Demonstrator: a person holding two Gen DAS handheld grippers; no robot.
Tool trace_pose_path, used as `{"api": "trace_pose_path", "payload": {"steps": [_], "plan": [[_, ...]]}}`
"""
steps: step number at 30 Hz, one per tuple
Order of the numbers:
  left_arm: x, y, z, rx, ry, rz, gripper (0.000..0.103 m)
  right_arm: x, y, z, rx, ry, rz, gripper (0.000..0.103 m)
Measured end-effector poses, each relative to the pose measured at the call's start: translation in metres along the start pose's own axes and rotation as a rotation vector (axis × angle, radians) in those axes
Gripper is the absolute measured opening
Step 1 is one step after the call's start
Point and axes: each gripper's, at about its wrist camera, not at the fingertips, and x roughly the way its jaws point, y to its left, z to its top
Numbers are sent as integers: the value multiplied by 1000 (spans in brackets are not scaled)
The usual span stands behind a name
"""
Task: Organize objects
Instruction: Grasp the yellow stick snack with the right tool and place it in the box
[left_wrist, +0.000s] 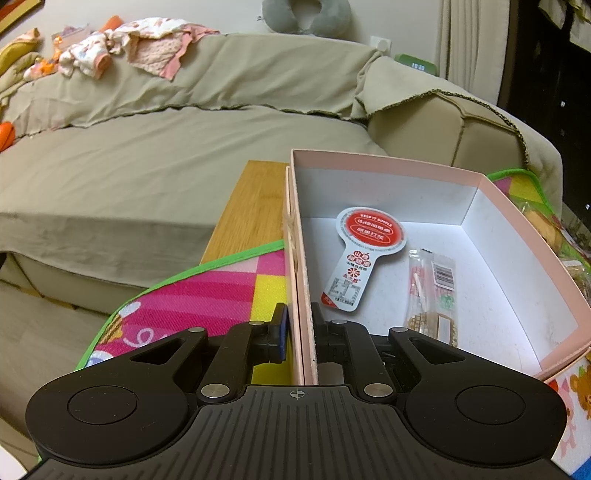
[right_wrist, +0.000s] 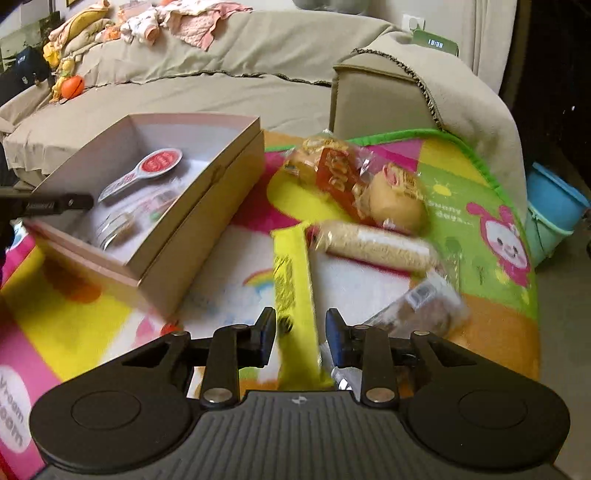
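My left gripper (left_wrist: 300, 330) is shut on the near-left wall of the pink box (left_wrist: 301, 280), one finger outside and one inside. In the box lie a red-and-white spoon-shaped packet (left_wrist: 364, 254) and a clear snack packet (left_wrist: 434, 295). The box (right_wrist: 192, 225) also shows in the right wrist view, with the left gripper at its left wall. My right gripper (right_wrist: 301, 332) is open around a yellow packet (right_wrist: 295, 295) lying on the play mat. Beyond it lie a wafer roll packet (right_wrist: 376, 245), a bread bag with a red label (right_wrist: 354, 181) and a clear packet (right_wrist: 424, 302).
The colourful play mat (right_wrist: 476, 206) covers the floor in front of a beige sofa (left_wrist: 166, 147). A wooden board (left_wrist: 251, 210) lies left of the box. A blue bucket (right_wrist: 554, 206) stands at the right. Clothes (left_wrist: 129, 44) are piled on the sofa back.
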Motion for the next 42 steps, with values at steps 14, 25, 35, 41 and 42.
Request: {"api": "trace_pose_path", "payload": {"steps": [14, 25, 35, 41, 42], "plan": [[2, -1, 3, 15, 5, 2, 12, 19, 5, 13, 82, 38, 52, 22], [2, -1, 0, 16, -4, -1, 12, -85, 3, 31, 166, -128, 117, 21], [2, -1, 0, 15, -7, -2, 12, -98, 56, 124, 123, -331, 307, 21], [1, -1, -1, 17, -9, -1, 12, -56, 110, 150, 31, -332, 331, 24], [1, -1, -1, 16, -10, -1, 12, -46, 114, 151, 34, -306, 343, 24]]}}
